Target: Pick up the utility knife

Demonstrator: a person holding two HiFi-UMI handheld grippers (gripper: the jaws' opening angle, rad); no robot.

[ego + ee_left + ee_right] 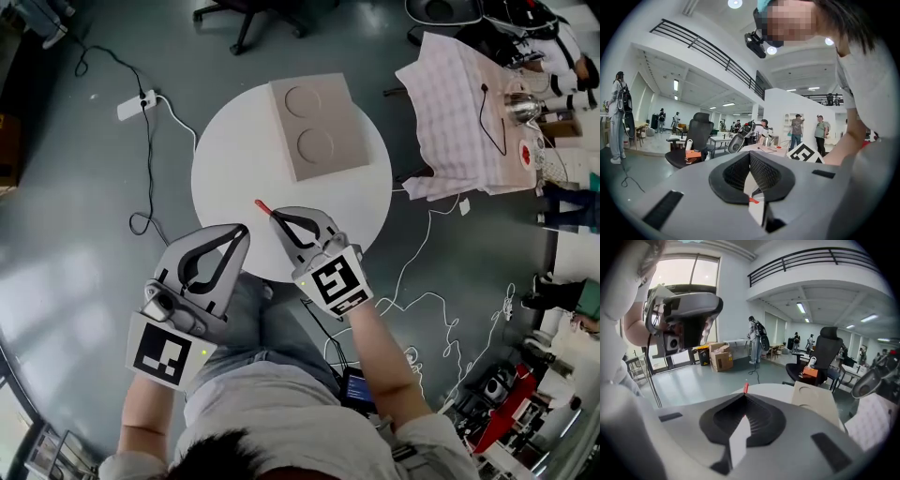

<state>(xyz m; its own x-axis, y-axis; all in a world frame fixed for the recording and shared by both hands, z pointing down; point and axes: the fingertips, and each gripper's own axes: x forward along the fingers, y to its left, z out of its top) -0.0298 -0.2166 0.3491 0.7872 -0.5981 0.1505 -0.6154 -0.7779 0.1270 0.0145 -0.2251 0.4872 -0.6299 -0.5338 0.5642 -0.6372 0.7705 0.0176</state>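
Note:
The utility knife shows only as a thin red tip (259, 204) that sticks out past the closed jaws of my right gripper (274, 216), over the front part of the round white table (234, 159). In the right gripper view the same red tip (746, 387) pokes up beyond the gripper (743, 396), whose jaws meet on it. The rest of the knife is hidden inside the jaws. My left gripper (244, 229) hangs just left of it at the table's front edge, shut and holding nothing. Through the left gripper (750, 154) a speck of the red knife (753, 200) is visible.
A tan slab (317, 127) with two round hollows lies on the table's far side and also shows in the right gripper view (813, 401). A power strip (136, 103) and cables lie on the floor at left. A table with a checked cloth (464, 122) stands at right.

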